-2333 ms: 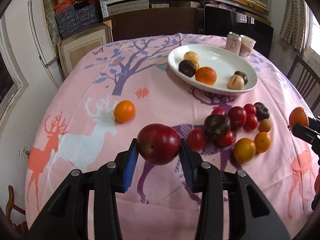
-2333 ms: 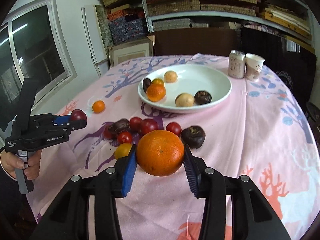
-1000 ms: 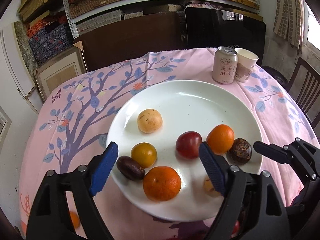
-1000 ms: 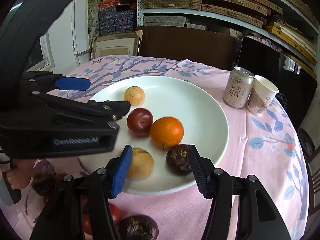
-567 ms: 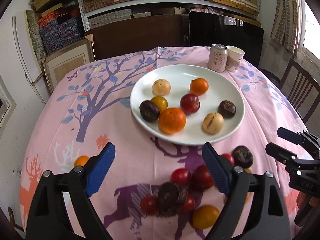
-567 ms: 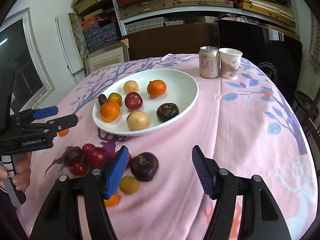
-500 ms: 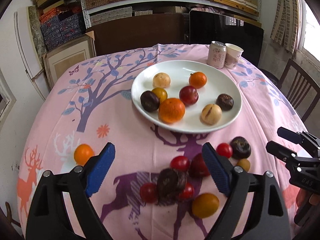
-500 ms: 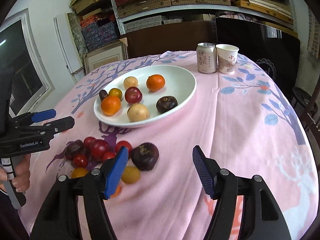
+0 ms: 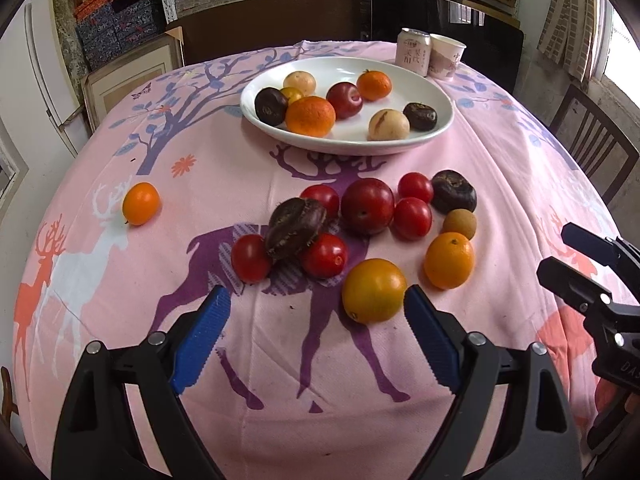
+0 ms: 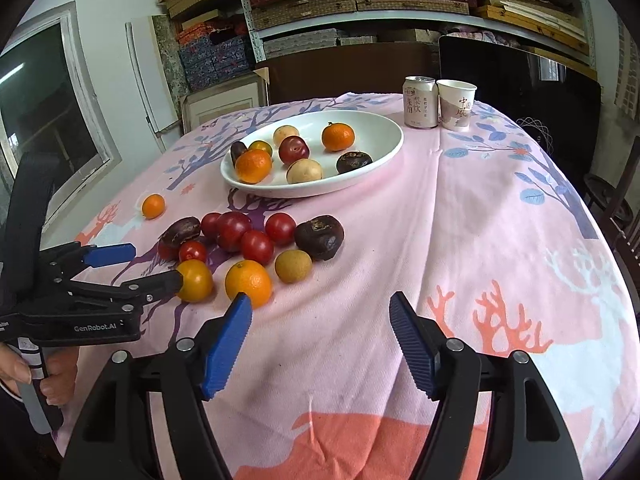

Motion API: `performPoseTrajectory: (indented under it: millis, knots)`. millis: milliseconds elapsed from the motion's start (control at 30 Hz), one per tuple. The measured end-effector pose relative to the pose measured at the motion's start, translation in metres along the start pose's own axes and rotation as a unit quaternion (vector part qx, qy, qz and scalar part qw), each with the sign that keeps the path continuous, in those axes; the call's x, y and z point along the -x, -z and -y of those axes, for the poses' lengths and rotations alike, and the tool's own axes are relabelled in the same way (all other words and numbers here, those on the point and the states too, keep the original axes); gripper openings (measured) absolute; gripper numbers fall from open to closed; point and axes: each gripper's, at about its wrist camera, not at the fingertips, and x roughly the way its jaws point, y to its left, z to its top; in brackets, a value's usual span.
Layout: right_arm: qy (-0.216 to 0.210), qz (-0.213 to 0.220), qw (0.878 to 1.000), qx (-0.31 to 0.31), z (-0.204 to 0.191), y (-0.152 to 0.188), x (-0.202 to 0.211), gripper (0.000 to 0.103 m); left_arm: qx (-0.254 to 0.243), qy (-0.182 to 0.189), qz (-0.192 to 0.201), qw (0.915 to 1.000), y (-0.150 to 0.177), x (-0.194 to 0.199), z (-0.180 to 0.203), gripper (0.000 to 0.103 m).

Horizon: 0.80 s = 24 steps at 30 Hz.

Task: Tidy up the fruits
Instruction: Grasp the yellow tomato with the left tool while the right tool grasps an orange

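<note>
A white plate holds several fruits, among them a red plum and an orange. A loose heap of fruit lies on the pink cloth: red tomatoes, a dark plum, a yellow-orange tomato and an orange. A small orange lies apart at the left. My left gripper is open and empty, just short of the heap. My right gripper is open and empty, right of the heap.
A drink can and a paper cup stand behind the plate. A wooden chair is at the table's right. Shelves with boxes fill the back wall.
Both grippers let go of their fruit over the plate, the left a red plum and the right an orange. Both have pulled back, open, toward the near side of the heap.
</note>
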Motion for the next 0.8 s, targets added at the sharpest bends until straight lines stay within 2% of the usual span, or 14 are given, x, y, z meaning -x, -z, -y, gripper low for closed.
performPoseTrajectory:
  millis: [133, 200, 267, 300, 400, 567, 667, 800]
  knots:
    - [-0.007, 0.000, 1.000, -0.007, 0.004, 0.006, 0.004, 0.074, 0.011, 0.007, -0.016, 0.9998, -0.004, -0.011, 0.008, 0.085]
    - [-0.010, -0.002, 1.000, -0.011, 0.006, 0.008, 0.004, 0.074, 0.014, 0.019, -0.032, 0.9992, -0.006, -0.020, 0.012, 0.078]
    - [-0.010, -0.005, 1.000, -0.012, 0.007, 0.009, 0.004, 0.074, 0.015, 0.023, -0.054, 0.9982, -0.007, -0.032, 0.017, 0.059]
    - [-0.010, -0.005, 1.000, -0.012, 0.007, 0.009, 0.004, 0.074, 0.014, 0.018, -0.053, 0.9983, -0.007, -0.034, 0.019, 0.059]
    - [-0.011, -0.006, 1.000, -0.010, 0.006, 0.010, 0.004, 0.074, 0.005, 0.019, -0.040, 0.9990, -0.010, -0.033, 0.024, 0.036]
    - [-0.013, -0.023, 1.000, 0.011, -0.006, 0.009, -0.002, 0.074, -0.027, 0.015, -0.036, 0.9989, -0.001, -0.024, 0.028, 0.036]
    - [-0.027, -0.040, 0.998, 0.030, -0.021, 0.006, -0.010, 0.074, -0.019, 0.032, -0.033, 0.9987, 0.006, -0.016, 0.016, 0.036]
    - [-0.030, -0.065, 0.995, 0.068, -0.045, 0.001, -0.029, 0.074, -0.005, 0.031, -0.023, 0.9993, 0.012, -0.006, -0.007, 0.036]
